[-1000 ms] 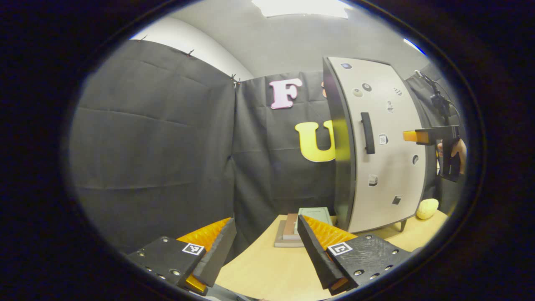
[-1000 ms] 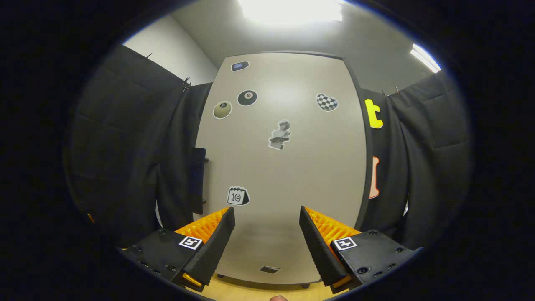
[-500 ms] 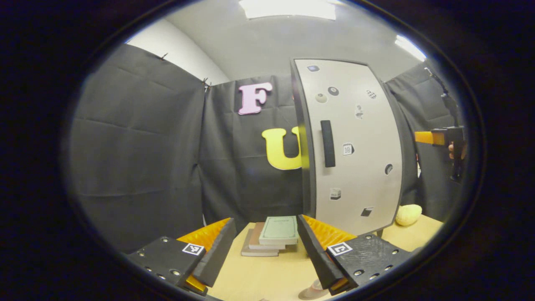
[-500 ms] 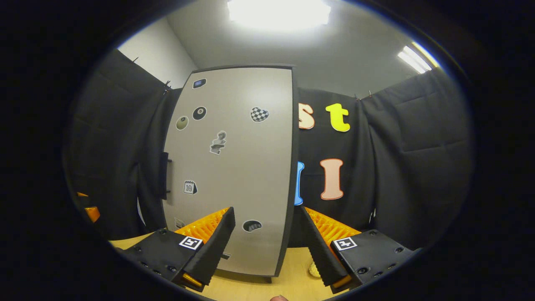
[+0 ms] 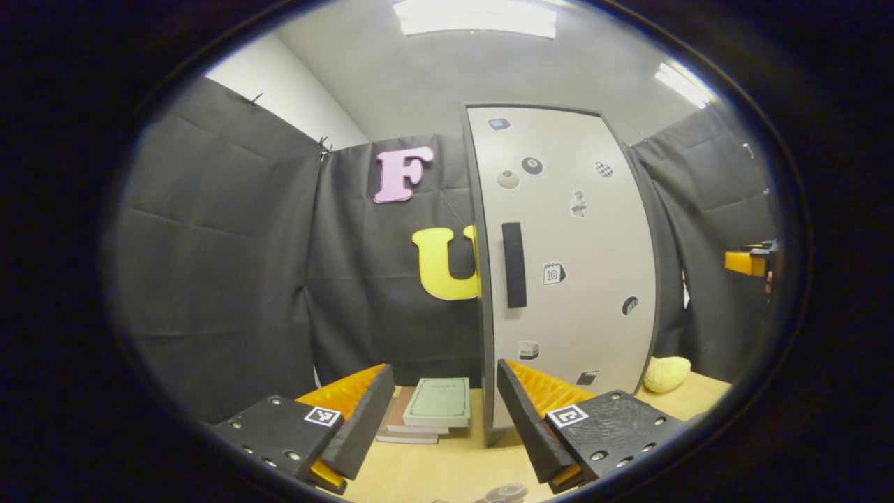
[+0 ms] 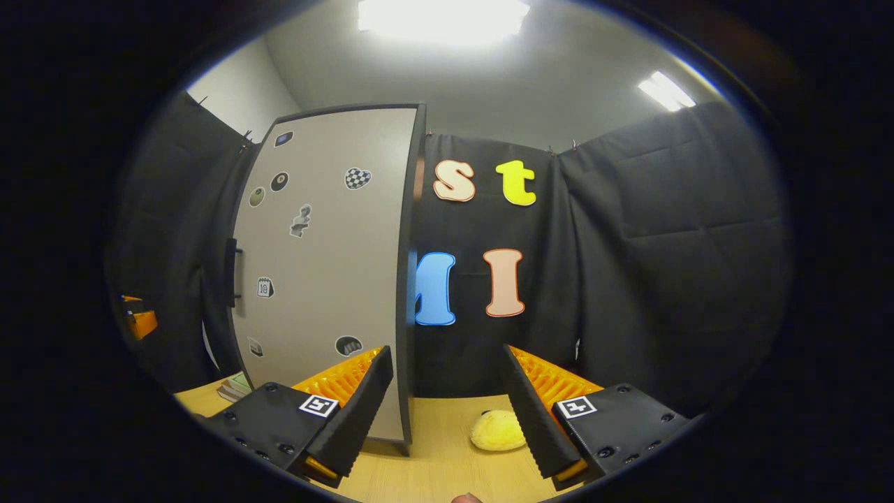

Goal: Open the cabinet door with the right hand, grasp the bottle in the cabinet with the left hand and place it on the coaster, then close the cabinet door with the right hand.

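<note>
A light wooden desk [image 5: 447, 468] carries a stack of books [image 5: 426, 417], the top one pale green, lying flat near the back left. In the right gripper view the books [image 6: 234, 385] peek out at the left edge of the desk [image 6: 447, 461]. A yellow plush toy [image 5: 667, 374] sits on the desk toward the right, near the black cloth wall [image 5: 223, 279]; the right gripper view shows the toy [image 6: 497, 429] resting alone on bare wood. Ceiling lights [image 6: 443, 14] glow overhead

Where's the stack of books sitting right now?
In the left gripper view the stack of books lies on the wooden table, just left of the cabinet's lower left corner, below the door handle.
</note>
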Demonstrator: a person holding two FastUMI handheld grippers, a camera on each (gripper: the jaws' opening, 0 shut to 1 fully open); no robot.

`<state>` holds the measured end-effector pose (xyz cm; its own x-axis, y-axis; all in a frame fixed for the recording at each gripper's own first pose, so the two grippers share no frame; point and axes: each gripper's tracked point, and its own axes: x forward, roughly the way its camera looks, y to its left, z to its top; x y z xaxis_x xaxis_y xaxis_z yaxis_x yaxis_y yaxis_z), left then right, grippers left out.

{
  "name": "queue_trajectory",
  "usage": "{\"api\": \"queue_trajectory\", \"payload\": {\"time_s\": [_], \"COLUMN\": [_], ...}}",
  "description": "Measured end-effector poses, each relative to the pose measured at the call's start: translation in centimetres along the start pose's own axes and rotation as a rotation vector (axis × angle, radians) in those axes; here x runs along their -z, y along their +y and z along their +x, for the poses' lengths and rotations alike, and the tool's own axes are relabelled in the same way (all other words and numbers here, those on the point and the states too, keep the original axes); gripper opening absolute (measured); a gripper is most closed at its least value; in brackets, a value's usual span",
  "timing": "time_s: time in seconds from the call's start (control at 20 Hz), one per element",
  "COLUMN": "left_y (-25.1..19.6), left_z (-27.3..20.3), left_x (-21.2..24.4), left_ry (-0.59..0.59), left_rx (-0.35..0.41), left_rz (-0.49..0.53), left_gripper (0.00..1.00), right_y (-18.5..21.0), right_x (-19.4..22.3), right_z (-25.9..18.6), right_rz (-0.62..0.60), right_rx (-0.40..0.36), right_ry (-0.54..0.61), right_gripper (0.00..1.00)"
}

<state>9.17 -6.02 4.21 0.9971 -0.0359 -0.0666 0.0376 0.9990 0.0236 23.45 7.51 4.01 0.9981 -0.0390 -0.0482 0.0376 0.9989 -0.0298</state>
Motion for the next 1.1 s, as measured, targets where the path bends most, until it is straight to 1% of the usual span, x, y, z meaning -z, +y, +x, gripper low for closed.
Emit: {"api": "queue_trajectory", "payload": {"time_s": [0.2, 0.35, 0.65, 1.1], "left_y": [-0.1, 0.0, 0.3, 0.6], "left_z": [-0.1, 0.0, 0.3, 0.3], "left_x": [-0.7, -0.7, -0.3, -0.2], "left_ry": [-0.006, -0.003, 0.014, 0.013], "left_rx": [-0.002, -0.015, -0.025, -0.038], "left_rz": [0.023, 0.04, 0.014, 0.01], "left_gripper": [0.89, 0.89, 0.89, 0.89], "right_y": [-2.3, -3.0, -2.7, -2.4], "right_x": [1.0, 2.0, 3.0, 2.6], "right_z": [-0.9, -1.3, -1.3, -1.8], "right_rz": [0.005, 0.004, 0.026, 0.044], "right_rx": [0.033, 0.044, 0.036, 0.03], "right_ry": [0.012, 0.02, 0.041, 0.031], "right_gripper": [0.98, 0.98, 0.98, 0.98]}}
